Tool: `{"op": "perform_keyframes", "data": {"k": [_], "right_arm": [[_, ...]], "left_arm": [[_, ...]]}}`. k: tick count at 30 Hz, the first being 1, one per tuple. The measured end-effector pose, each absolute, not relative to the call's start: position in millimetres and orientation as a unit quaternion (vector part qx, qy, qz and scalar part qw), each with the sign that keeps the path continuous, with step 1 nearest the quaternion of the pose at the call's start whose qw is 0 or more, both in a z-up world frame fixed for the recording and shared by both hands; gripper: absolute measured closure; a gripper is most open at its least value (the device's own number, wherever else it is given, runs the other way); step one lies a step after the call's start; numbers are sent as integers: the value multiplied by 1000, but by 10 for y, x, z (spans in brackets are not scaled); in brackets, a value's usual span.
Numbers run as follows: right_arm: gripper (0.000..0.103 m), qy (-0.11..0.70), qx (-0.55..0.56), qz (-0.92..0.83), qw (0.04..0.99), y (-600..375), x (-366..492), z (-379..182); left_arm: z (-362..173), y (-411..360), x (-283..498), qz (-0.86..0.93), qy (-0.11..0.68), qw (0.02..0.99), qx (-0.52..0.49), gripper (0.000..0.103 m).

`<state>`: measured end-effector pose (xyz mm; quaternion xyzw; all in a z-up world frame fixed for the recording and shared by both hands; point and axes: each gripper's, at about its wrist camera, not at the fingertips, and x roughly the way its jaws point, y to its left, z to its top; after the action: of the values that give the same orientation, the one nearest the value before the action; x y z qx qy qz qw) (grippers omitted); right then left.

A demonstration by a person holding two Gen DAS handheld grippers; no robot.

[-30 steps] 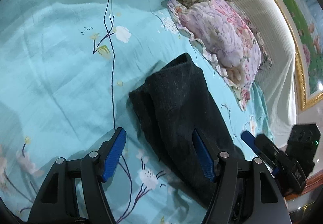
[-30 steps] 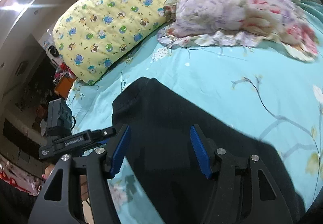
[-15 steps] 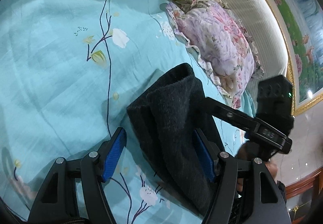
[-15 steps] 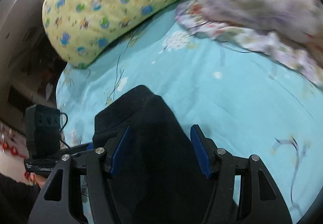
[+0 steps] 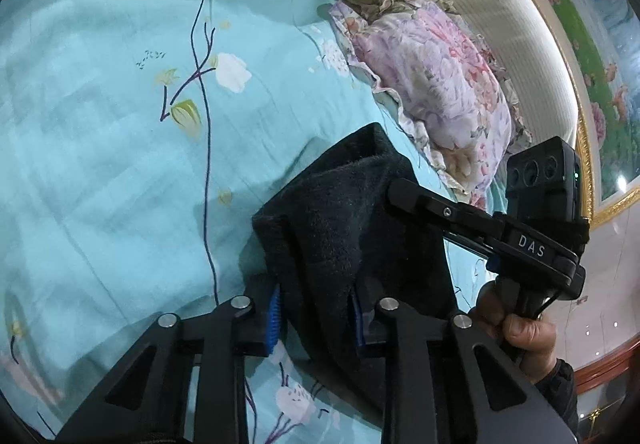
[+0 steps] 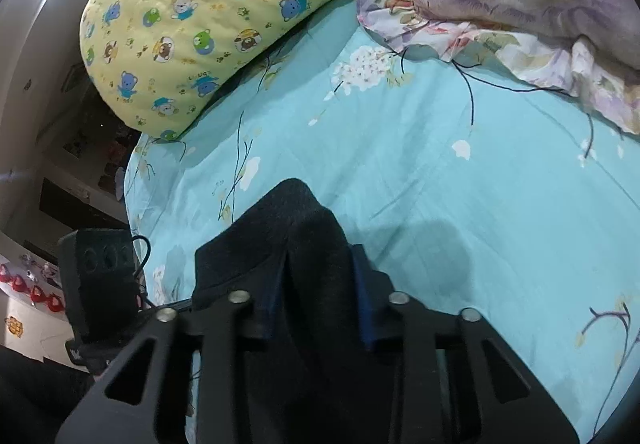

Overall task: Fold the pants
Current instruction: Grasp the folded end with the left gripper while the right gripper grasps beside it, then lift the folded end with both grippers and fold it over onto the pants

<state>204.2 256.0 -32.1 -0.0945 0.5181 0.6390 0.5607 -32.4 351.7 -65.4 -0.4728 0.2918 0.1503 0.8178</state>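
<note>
A: Where do we have our hands?

B: Both tools are tipped downward over the bed. Our left gripper (image 5: 316, 314) comes in from the near edge, and its blue pads (image 5: 273, 318) have just been closing; they now pinch a ridge of the dark pants (image 5: 332, 220). Our right gripper (image 6: 316, 308) is angled down the same way, its jaws have just been closing too, and the cloth is bunched tight between its pads (image 6: 366, 308).

A: Can we see one tool from the other?

B: In the left wrist view the right tool reaches in from the right, its long black finger lying against the pants, with the person's hand (image 5: 520, 332) wrapped round the handle below it. In the right wrist view the other tool shows only as a dark block at the lower left.

A: And the pants themselves?

B: They lie on the turquoise floral sheet (image 5: 100, 164), already doubled into a narrow band. The long axis runs from our grippers away toward the pillows, and the far end is a rounded folded corner pointing between the yellow bear-print pillow (image 6: 208, 16) and the pink floral pillow (image 5: 436, 84), apart from both. The near part is humped up where we grip it, so the fabric stands in two ridges with a crease between
</note>
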Motion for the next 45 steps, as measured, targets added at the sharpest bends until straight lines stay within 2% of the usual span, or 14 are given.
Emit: {"op": "perform_keyframes", "data": {"k": [12,27,45], "right_arm": [[79,474,-58,653,587,2131,1992,151],[81,434,11,649,625,973,1959,648],[83,422,106,587,682,-620,2126,502]], "left_arm": [[-136,3235,-355,136,274,845,-439,79],[485,2271,-247,54,280,889,-359,82],[664,830,145,-50,337,903,-262,82]]}}
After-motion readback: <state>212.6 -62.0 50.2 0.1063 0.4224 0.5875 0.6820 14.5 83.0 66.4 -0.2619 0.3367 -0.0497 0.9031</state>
